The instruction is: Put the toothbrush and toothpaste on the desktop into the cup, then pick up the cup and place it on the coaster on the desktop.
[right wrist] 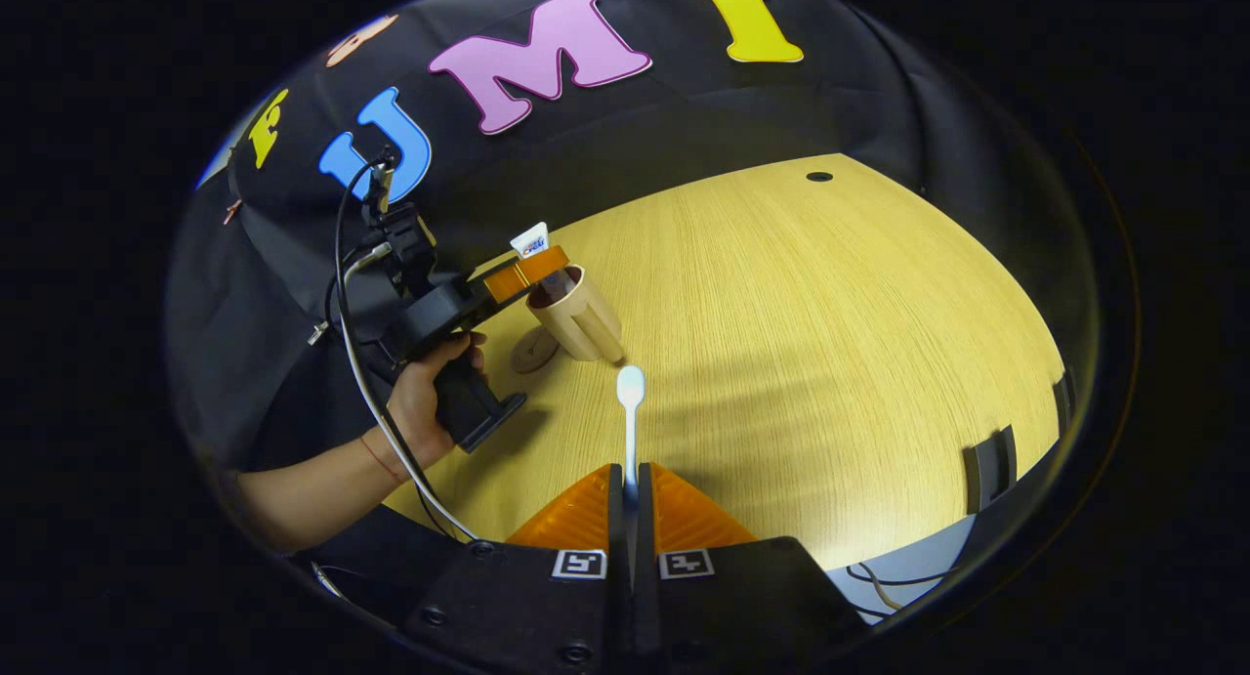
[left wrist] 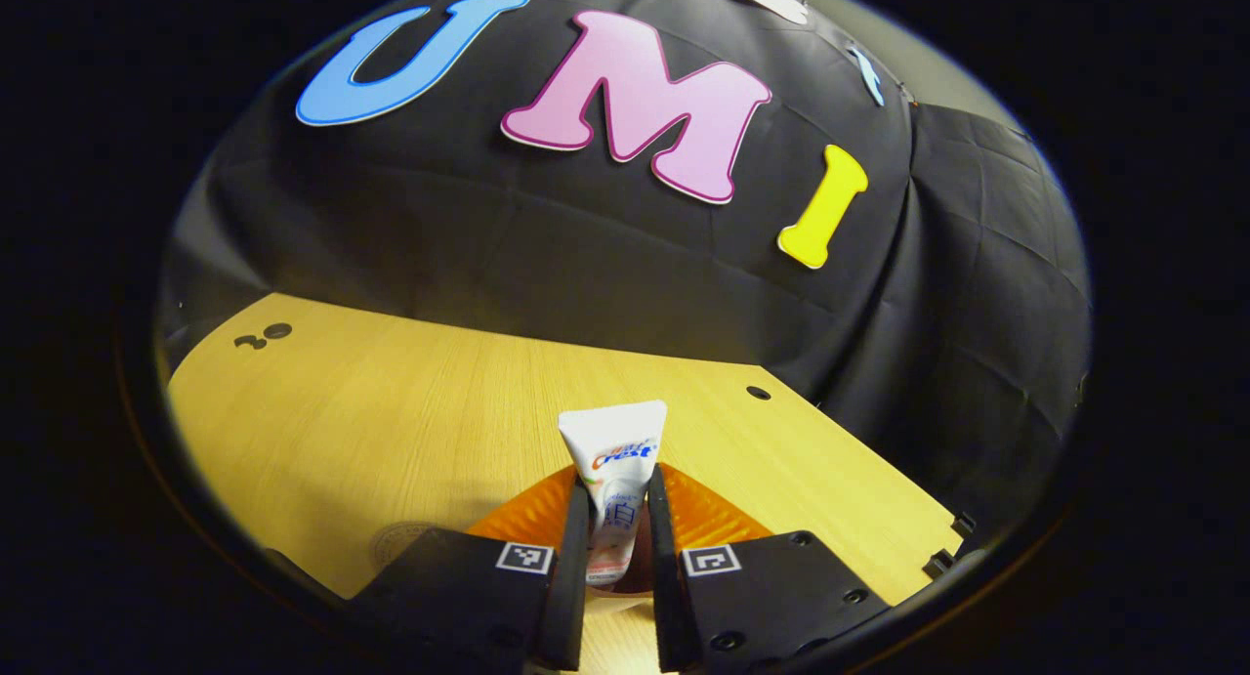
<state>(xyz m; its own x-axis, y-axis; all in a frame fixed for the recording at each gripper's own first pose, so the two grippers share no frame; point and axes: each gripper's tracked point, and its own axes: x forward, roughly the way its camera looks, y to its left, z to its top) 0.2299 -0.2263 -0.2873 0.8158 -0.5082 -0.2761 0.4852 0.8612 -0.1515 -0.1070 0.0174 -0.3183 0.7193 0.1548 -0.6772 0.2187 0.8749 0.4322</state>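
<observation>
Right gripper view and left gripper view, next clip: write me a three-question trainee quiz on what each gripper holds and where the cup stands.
1. True or false: the toothpaste is clamped between the left gripper's fingers, over the cup.
2. What does the right gripper hold?
A. the cup
B. the toothbrush
C. nothing
3. Fill in: the cup stands on the table beside the round ____, not on it.

Key
1. True.
2. B; its head points forward, toward the cup.
3. coaster.
</observation>
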